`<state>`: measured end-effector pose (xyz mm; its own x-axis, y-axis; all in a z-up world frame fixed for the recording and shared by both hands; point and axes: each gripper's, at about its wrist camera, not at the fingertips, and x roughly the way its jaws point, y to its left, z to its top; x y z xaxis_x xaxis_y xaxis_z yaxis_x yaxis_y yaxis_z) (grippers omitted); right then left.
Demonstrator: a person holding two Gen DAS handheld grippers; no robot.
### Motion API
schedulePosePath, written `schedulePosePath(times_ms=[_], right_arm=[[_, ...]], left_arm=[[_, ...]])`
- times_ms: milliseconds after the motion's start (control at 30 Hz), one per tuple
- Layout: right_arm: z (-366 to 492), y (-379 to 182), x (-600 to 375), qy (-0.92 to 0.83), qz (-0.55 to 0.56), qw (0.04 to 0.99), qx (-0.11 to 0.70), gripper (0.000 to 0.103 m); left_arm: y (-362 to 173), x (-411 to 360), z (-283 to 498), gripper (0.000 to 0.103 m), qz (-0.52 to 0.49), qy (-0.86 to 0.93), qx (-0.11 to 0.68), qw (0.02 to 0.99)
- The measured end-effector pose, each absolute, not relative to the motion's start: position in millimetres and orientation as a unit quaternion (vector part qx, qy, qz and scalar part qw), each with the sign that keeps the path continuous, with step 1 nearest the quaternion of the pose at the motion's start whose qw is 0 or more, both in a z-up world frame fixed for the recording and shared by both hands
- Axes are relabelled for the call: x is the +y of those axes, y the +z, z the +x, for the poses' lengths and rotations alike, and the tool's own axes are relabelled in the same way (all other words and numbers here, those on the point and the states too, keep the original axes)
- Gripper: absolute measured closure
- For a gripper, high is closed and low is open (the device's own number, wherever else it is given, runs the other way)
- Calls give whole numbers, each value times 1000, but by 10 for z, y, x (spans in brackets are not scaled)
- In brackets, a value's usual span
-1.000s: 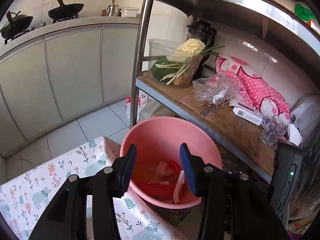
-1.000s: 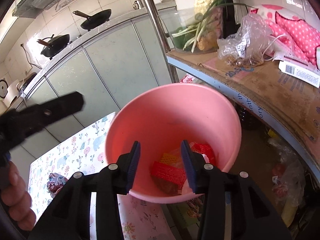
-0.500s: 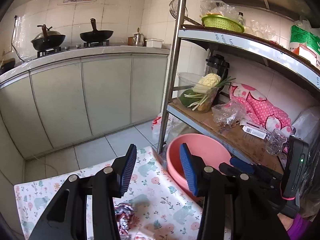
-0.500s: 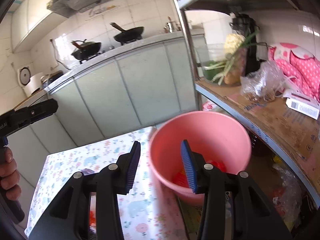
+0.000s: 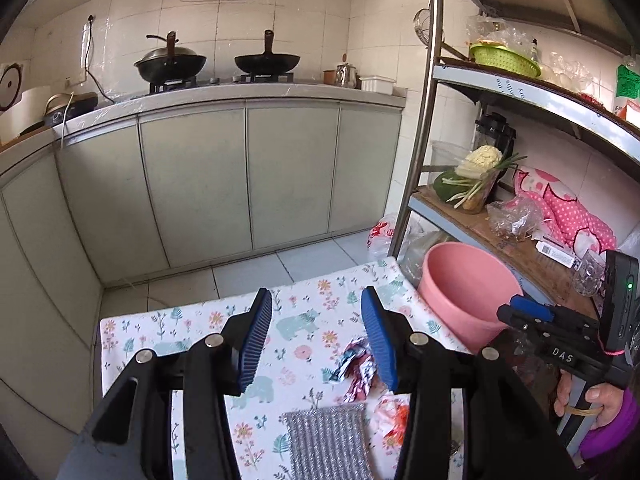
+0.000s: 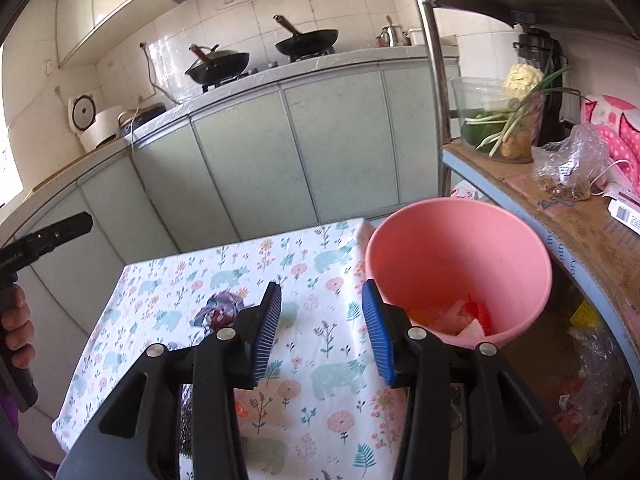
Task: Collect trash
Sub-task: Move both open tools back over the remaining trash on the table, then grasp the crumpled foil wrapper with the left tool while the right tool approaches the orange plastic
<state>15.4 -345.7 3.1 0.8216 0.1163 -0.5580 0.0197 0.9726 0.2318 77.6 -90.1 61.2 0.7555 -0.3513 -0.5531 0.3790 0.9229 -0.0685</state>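
Observation:
A pink bucket (image 5: 468, 292) (image 6: 456, 256) stands beside the far right corner of the small table with the floral cloth (image 5: 192, 320) (image 6: 304, 264); red and white scraps lie in its bottom (image 6: 464, 316). A crumpled foil wrapper (image 5: 356, 364) (image 6: 218, 312) lies on the cloth. An orange-white wrapper (image 5: 394, 420) lies near it, beside a silver scouring pad (image 5: 326, 436). My left gripper (image 5: 316, 336) is open and empty above the table, the foil wrapper just right of its centre. My right gripper (image 6: 322, 328) is open and empty, held over the cloth left of the bucket.
A metal shelf rack (image 5: 424, 120) (image 6: 436, 80) stands right of the bucket, holding a tub of vegetables (image 5: 472, 184), a plastic bag (image 5: 516, 216) and a pink dotted toy (image 5: 568, 208). Kitchen cabinets with woks (image 5: 264, 60) run behind. Tiled floor (image 5: 248, 272) lies beyond the table.
Both grippers have pulled back and up from over the bucket. The table with its wrappers and pad has come into view. Both stay open.

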Motion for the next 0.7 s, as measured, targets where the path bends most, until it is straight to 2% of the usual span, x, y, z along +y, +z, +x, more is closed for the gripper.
schedulePosePath(times_ms=[333, 700], right_arm=[[257, -214, -3181, 72, 111, 926, 354, 60], [287, -423, -2887, 152, 112, 892, 411, 60]], left_arm=[[-29, -781, 850, 57, 3, -196, 369, 909], [-364, -1424, 1090, 57, 42, -263, 407, 874]])
